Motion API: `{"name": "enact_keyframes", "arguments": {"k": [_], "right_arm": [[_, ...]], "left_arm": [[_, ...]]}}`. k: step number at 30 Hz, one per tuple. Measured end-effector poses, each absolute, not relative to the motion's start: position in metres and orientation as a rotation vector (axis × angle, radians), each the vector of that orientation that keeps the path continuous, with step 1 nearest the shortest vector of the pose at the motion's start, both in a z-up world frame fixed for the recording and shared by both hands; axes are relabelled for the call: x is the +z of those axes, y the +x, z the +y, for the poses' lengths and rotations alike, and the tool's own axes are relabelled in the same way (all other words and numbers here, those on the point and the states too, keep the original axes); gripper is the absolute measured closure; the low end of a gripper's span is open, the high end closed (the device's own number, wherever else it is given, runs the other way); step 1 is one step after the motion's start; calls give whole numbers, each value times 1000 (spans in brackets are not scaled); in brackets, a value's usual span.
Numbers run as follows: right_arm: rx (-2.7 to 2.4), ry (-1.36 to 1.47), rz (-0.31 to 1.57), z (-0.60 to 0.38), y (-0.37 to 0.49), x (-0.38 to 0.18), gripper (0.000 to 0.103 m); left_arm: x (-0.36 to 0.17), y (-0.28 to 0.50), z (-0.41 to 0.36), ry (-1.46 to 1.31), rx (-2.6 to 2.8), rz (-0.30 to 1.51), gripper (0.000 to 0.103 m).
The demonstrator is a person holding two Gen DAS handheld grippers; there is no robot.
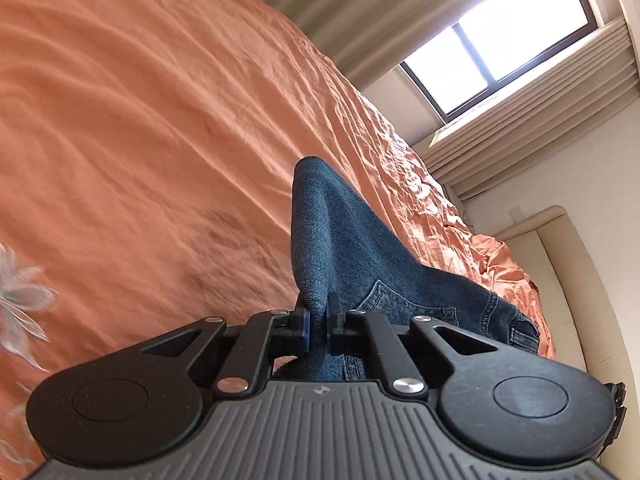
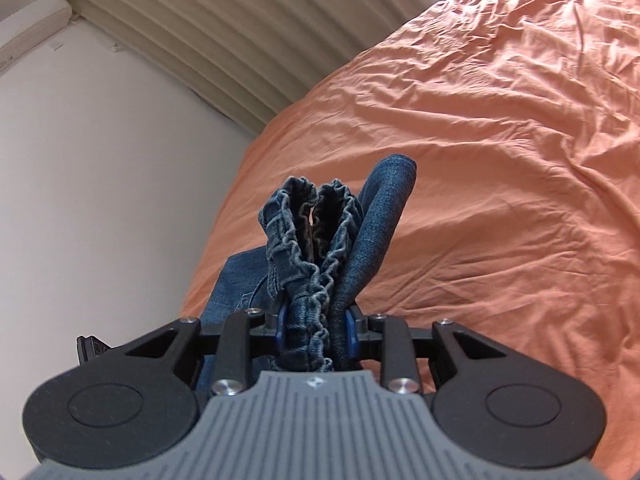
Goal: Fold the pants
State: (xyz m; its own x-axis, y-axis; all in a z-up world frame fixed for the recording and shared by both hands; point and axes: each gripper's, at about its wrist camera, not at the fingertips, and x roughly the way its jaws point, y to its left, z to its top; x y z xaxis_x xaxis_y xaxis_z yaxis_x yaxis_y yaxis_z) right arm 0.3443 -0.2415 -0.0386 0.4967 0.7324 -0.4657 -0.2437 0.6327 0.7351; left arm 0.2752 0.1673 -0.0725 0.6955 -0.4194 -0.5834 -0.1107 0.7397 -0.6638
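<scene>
The pants (image 1: 360, 256) are blue denim jeans, held up off an orange bedsheet (image 1: 140, 120). In the left wrist view my left gripper (image 1: 318, 314) is shut on a fold of plain denim that rises ahead of the jaws; a back pocket and belt loop show to its right. In the right wrist view my right gripper (image 2: 316, 326) is shut on the gathered elastic waistband (image 2: 308, 264) of the pants together with a fold of plain denim (image 2: 380, 220). The rest of the pants hangs below and is hidden by the gripper bodies.
The orange sheet (image 2: 500, 140) covers the bed on both sides of the pants. A white flower print (image 1: 20, 300) marks the sheet at the left. A window (image 1: 500, 32), a beige curtain (image 2: 240, 32) and a cream headboard (image 1: 580, 300) border the bed.
</scene>
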Motion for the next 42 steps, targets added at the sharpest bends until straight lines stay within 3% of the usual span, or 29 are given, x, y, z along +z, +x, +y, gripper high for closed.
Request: {"name": "enact_keyframes", "arguments": {"k": [9, 16, 31, 37, 39, 42], "right_arm": [[809, 698, 919, -95, 355, -41, 80], [838, 737, 994, 0, 380, -78, 80], [683, 717, 1183, 54, 412, -188, 81], [584, 767, 1207, 57, 412, -198, 74], [567, 680, 1187, 64, 406, -182, 67], [563, 520, 1115, 66, 392, -152, 58]], "left_arm": [[-20, 246, 284, -637, -18, 771, 97], [-18, 252, 346, -550, 97, 799, 97], [-137, 281, 415, -611, 170, 890, 94], [-152, 279, 420, -634, 171, 902, 90], [-140, 281, 413, -585, 180, 900, 83], [-118, 268, 404, -471, 194, 886, 82]]}}
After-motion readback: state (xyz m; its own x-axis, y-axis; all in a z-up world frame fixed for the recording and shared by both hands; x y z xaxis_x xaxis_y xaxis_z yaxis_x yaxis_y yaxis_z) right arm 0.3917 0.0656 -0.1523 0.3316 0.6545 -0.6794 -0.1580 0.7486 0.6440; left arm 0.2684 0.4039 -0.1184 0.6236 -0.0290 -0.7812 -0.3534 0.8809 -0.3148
